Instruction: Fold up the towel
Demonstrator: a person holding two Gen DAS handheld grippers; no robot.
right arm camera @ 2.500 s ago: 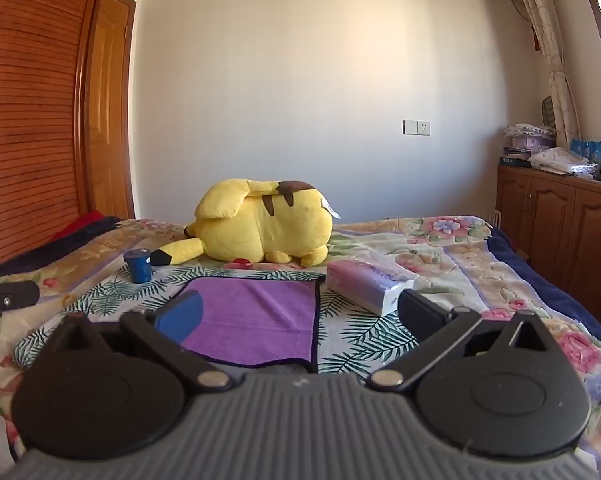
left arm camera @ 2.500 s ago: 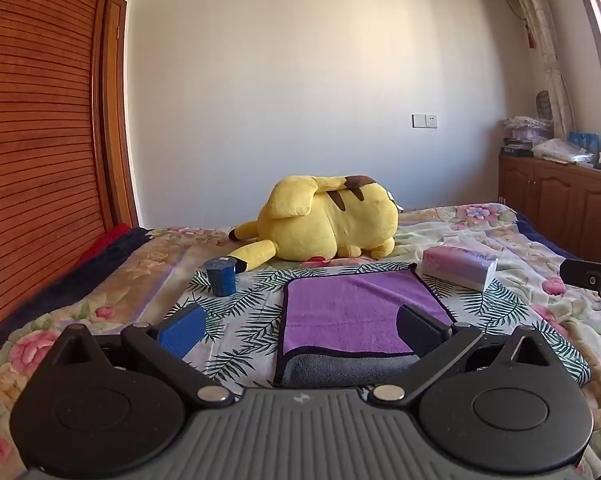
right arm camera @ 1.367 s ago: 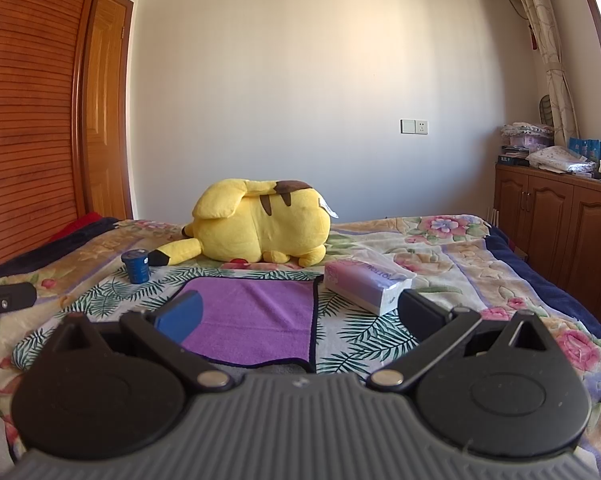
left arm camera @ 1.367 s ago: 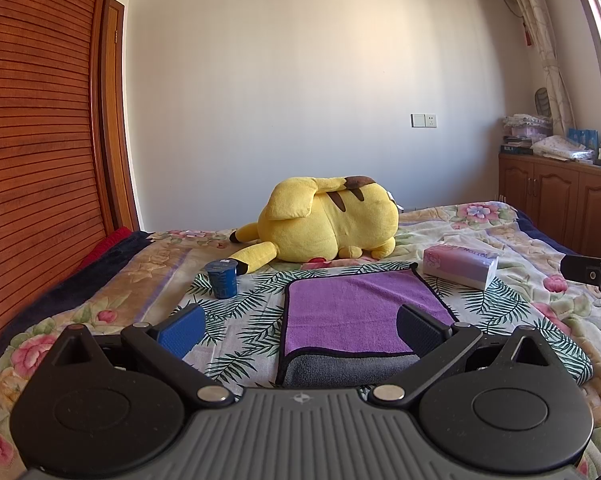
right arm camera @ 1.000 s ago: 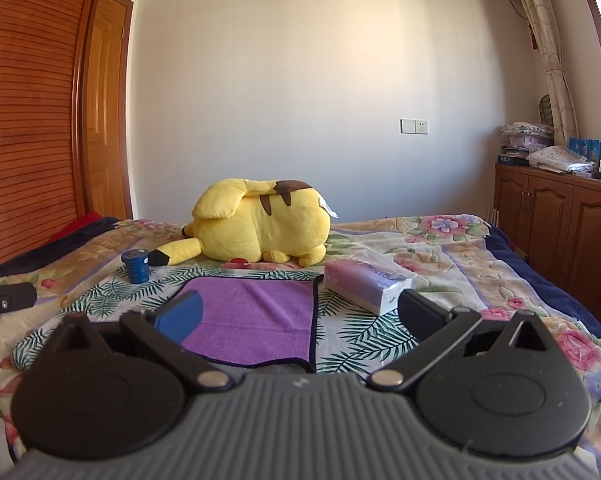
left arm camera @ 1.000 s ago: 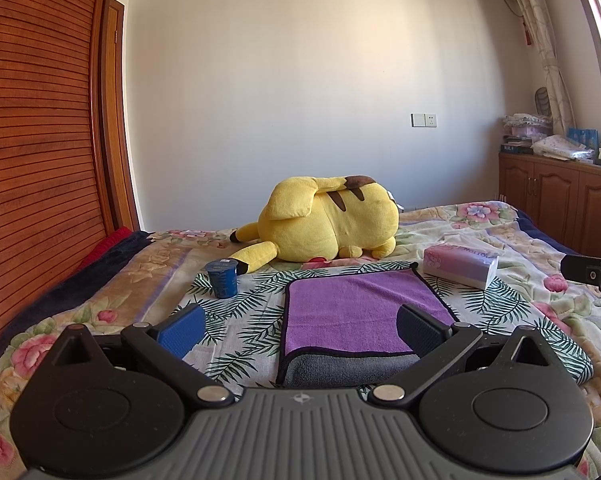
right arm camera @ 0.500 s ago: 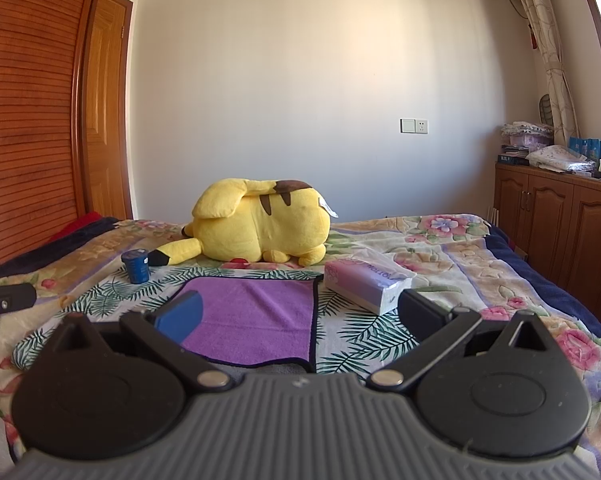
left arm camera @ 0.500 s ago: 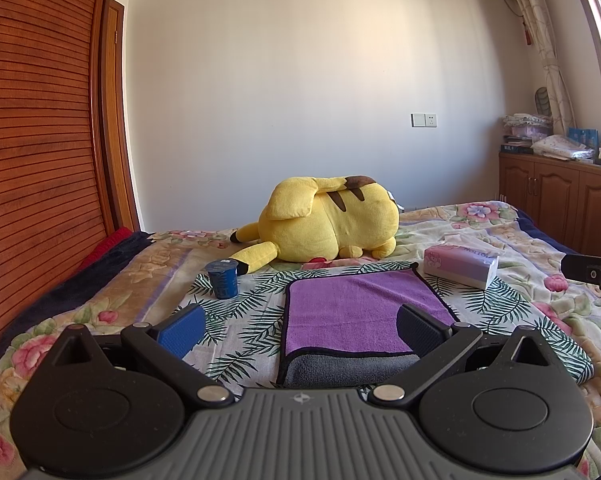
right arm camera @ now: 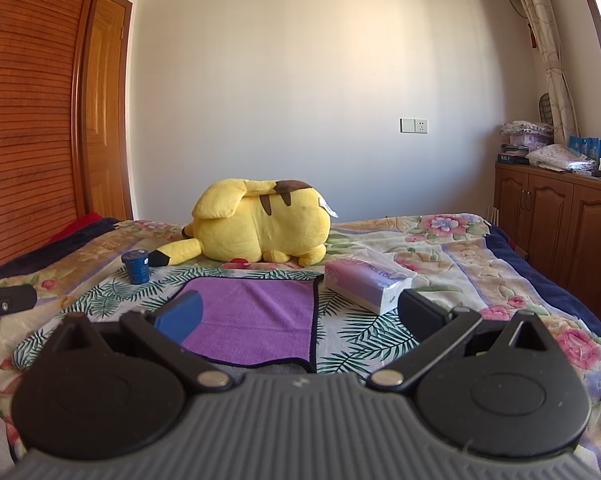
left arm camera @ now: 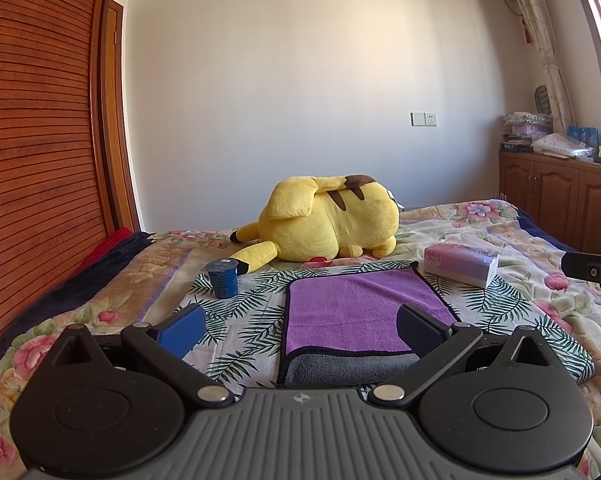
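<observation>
Towel (left arm camera: 364,312) unmoved since earlier frame, apparently folded once; left hand-held gripper (left arm camera: 300,326), right hand-held gripper (right arm camera: 298,314) spread, empty.

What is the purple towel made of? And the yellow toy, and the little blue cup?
The purple towel looks like soft microfibre cloth: fuzzy, matte, grey underside, dark stitched edge. The yellow toy looks like plush fabric with stuffing, rounded and velvety. The blue cup is probably plastic, smooth with a flat lid, though it's too small to be sure.
</observation>
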